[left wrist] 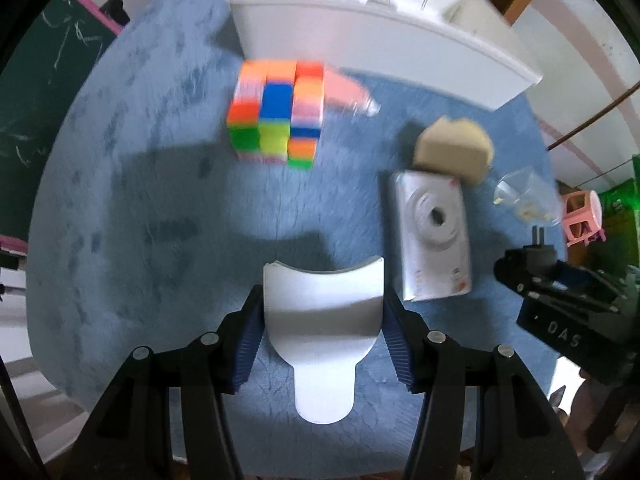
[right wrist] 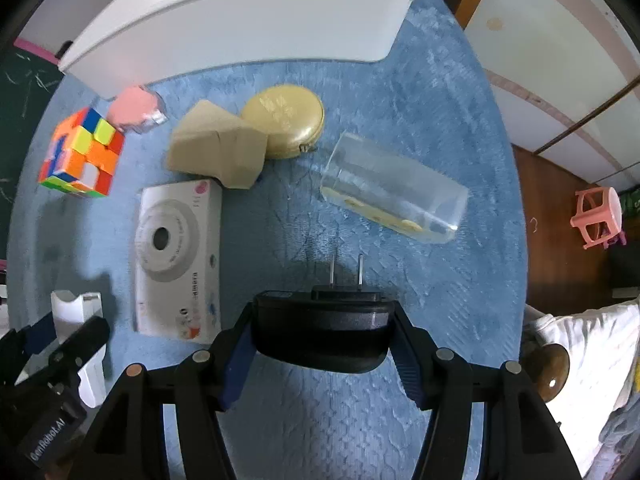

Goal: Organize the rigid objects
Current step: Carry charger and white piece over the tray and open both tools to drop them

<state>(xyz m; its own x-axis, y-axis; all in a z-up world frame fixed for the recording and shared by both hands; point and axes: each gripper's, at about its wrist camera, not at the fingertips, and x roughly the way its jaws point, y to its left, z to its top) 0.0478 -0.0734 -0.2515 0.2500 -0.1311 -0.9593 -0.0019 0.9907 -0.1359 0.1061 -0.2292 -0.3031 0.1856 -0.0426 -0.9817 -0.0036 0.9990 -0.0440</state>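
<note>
Rigid objects lie scattered on a round blue tabletop (right wrist: pixel 440 128), waiting to go into the long white bin (right wrist: pixel 248 24) standing along its far edge. Two are already lifted, presumably on their way there. The left gripper (left wrist: pixel 323 332) is clamped on a white curved plastic piece (left wrist: pixel 323 320), its pads pressing the two flat sides so the scooped end faces forward, over the near edge. The right gripper (right wrist: pixel 323 344) is closed around a black plug adapter (right wrist: pixel 322 328), held by its body so the two metal prongs point ahead, also near the front edge. On the tabletop, a multicoloured puzzle cube (left wrist: pixel 276 114) sits toward the far left with a small pink-lidded container (right wrist: pixel 138 110) just beside it, both close to the bin wall. A white camera box (right wrist: pixel 178 260) lies flat near the middle, and a tan wedge block (right wrist: pixel 218 150) overlaps its far end. A round gold tin (right wrist: pixel 284 120) touches the wedge. A clear plastic box (right wrist: pixel 394 192) lies on its side toward the right. Left-view motion blur softens the cube and bin.
</note>
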